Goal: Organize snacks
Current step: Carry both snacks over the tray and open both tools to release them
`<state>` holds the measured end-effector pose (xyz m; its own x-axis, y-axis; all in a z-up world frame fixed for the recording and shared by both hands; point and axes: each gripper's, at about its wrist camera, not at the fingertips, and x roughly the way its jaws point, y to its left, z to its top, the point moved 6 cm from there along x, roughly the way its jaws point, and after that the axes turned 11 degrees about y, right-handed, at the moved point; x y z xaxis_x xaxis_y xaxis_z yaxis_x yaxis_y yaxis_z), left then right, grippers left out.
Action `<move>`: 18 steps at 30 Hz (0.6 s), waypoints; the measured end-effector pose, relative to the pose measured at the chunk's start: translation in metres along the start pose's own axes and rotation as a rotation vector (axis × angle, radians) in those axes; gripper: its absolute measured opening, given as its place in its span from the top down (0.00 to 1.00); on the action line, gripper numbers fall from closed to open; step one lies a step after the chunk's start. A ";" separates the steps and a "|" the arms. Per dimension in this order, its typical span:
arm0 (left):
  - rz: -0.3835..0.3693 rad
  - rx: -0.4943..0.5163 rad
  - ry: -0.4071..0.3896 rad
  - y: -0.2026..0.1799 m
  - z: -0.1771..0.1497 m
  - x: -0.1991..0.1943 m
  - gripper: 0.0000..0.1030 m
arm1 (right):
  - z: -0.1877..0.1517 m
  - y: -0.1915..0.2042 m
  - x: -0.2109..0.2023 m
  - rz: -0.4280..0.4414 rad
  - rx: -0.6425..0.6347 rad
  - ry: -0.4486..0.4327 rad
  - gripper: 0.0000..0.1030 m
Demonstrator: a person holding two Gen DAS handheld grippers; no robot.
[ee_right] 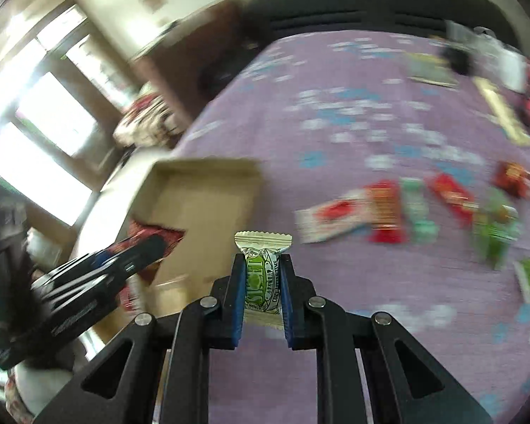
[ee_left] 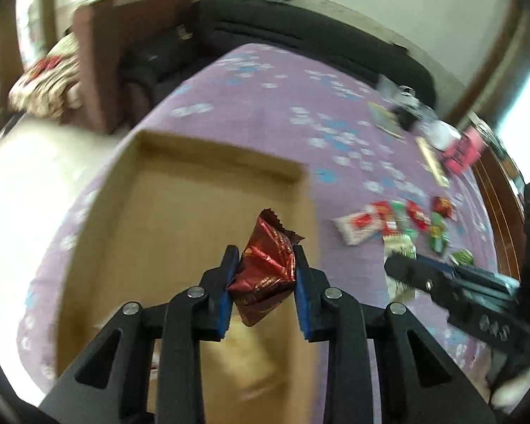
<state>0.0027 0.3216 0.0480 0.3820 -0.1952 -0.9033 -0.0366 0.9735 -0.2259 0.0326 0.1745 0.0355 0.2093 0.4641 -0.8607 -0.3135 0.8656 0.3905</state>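
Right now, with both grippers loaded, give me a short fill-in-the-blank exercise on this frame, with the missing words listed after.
1. The left gripper is shut on a crinkled snack packet whose colour is ____.
2. The right gripper holds a white packet printed in ____.
3. The cardboard box below the left gripper is made of ____.
4. The loose snacks lie on a cloth coloured ____.

Missing words: red; green; cardboard; purple

A: One cardboard box [ee_left: 194, 219], two grippers, each pinching one packet: one dark red wrapper [ee_left: 265, 268], one green-and-white packet [ee_right: 263, 279].

B: At three o'clock, loose snacks [ee_right: 399, 212] too blurred to count exactly.
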 end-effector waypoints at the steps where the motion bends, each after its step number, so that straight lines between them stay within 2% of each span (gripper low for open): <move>1: 0.011 -0.015 0.002 0.012 -0.001 0.000 0.70 | 0.000 0.016 0.011 0.008 -0.025 0.017 0.85; 5: 0.050 -0.041 0.021 0.046 -0.008 0.010 0.70 | 0.001 0.054 0.054 -0.004 -0.085 0.072 0.85; 10: 0.055 -0.041 0.056 0.067 -0.009 0.025 0.69 | 0.004 0.071 0.090 -0.043 -0.106 0.112 0.85; 15: 0.053 -0.039 0.052 0.073 -0.009 0.022 0.67 | 0.013 0.076 0.101 -0.054 -0.089 0.118 0.82; 18: 0.075 -0.040 0.046 0.075 -0.007 0.018 0.57 | 0.014 0.071 0.096 -0.054 -0.081 0.118 0.82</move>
<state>0.0007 0.3906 0.0123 0.3343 -0.1279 -0.9337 -0.1011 0.9802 -0.1704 0.0432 0.2831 -0.0147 0.1192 0.3882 -0.9139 -0.3797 0.8683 0.3193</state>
